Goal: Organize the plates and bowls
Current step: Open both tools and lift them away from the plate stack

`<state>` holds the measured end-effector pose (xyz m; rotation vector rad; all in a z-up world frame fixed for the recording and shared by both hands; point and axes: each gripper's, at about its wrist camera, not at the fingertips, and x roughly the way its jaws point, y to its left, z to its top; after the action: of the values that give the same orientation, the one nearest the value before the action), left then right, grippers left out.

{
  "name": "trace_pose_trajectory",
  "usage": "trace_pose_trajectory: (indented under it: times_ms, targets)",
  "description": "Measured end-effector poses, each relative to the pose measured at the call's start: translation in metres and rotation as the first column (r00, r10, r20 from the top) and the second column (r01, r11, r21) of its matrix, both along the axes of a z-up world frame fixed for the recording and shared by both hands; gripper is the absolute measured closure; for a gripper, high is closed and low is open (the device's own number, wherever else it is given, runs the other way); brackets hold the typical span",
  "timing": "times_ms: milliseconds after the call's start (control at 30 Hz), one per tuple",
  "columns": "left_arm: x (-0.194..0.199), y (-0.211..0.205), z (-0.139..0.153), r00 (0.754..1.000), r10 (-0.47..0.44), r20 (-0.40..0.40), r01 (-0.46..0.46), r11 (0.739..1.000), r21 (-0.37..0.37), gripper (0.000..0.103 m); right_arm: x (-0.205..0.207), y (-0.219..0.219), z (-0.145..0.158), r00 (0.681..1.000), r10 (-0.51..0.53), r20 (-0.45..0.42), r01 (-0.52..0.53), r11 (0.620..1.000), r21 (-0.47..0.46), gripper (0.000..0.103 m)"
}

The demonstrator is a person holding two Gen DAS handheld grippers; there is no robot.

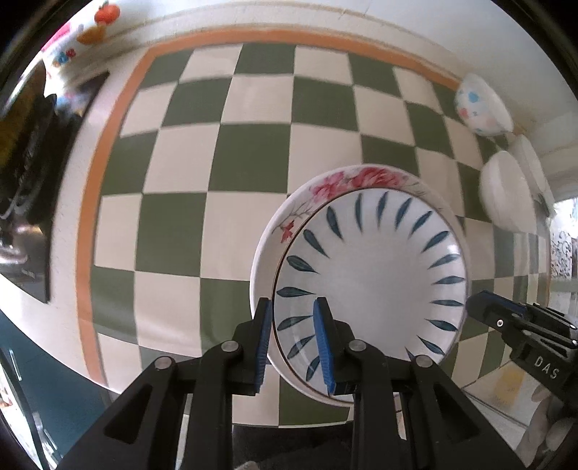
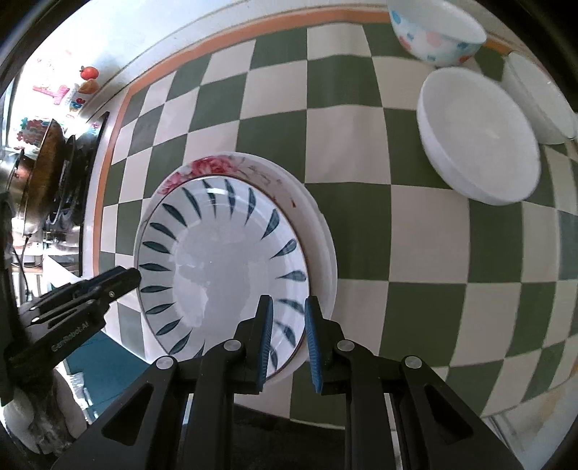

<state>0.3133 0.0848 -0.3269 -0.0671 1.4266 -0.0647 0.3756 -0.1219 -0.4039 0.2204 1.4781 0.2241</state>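
A blue-leaf plate point(image 1: 375, 274) lies on top of a pink-flower plate point(image 1: 346, 182) on the checkered table; both show in the right wrist view, the blue-leaf plate point(image 2: 220, 271) over the flower plate point(image 2: 216, 166). My left gripper point(image 1: 294, 347) straddles the plates' near left rim, its jaws a plate's thickness apart. My right gripper point(image 2: 287, 340) straddles the stack's right rim the same way and shows in the left wrist view point(image 1: 505, 318). A dotted bowl point(image 2: 437, 32) and two white bowls point(image 2: 480, 141) stand far right.
A stove with a pan point(image 2: 39, 173) sits beyond the cloth's left edge. Fridge magnets point(image 1: 104, 14) are on the far wall. The third white bowl point(image 2: 542, 97) stands behind the nearer one. The checkered cloth point(image 1: 216, 152) stretches left of the plates.
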Motion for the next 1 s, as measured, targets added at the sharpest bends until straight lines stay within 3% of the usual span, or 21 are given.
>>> trace_pose_trajectory:
  times_ms: [200, 267, 333, 400, 467, 533, 700, 833, 1000]
  targets:
    - [-0.026, 0.001, 0.049, 0.993, -0.041, 0.112, 0.042, 0.999, -0.007, 0.059, -0.034, 0.014, 0.043, 0.996, -0.006, 0.086, 0.009, 0.999, -0.040, 0.073]
    - [-0.035, 0.002, 0.062, 0.988, -0.053, 0.143, 0.054, 0.999, -0.002, 0.038, -0.049, 0.019, 0.062, 0.992, -0.008, 0.122, 0.015, 0.999, -0.051, 0.070]
    - [-0.045, -0.003, 0.072, 0.983, -0.066, 0.171, 0.068, 0.998, -0.006, 0.027, -0.062, 0.020, 0.080, 0.988, -0.012, 0.156, 0.021, 0.998, -0.057, 0.059]
    - [-0.055, -0.002, 0.087, 0.978, -0.072, 0.198, 0.072, 0.997, 0.008, 0.023, -0.075, 0.022, 0.098, 0.982, -0.017, 0.190, 0.027, 0.998, -0.051, 0.046]
    - [-0.064, 0.001, 0.101, 0.974, -0.065, 0.218, 0.068, 0.998, -0.008, 0.013, -0.087, 0.022, 0.114, 0.975, -0.027, 0.220, 0.038, 0.998, -0.047, 0.037]
    - [-0.069, 0.003, 0.112, 0.970, -0.060, 0.237, 0.065, 0.998, -0.014, 0.013, -0.099, 0.025, 0.131, 0.968, -0.034, 0.247, 0.047, 0.998, -0.049, 0.024]
    - [-0.089, 0.010, 0.142, 0.952, -0.061, 0.299, 0.064, 0.998, 0.001, 0.012, -0.125, 0.030, 0.166, 0.945, -0.038, 0.324, 0.070, 0.994, -0.085, 0.019]
    - [-0.104, 0.012, 0.155, 0.949, -0.069, 0.308, 0.076, 0.997, -0.010, 0.005, -0.144, 0.028, 0.186, 0.933, -0.068, 0.353, 0.103, 0.991, -0.081, 0.017]
    - [-0.118, 0.015, 0.161, 0.950, -0.078, 0.304, 0.091, 0.995, -0.031, 0.005, -0.161, 0.025, 0.200, 0.924, -0.103, 0.369, 0.137, 0.988, -0.069, 0.016]
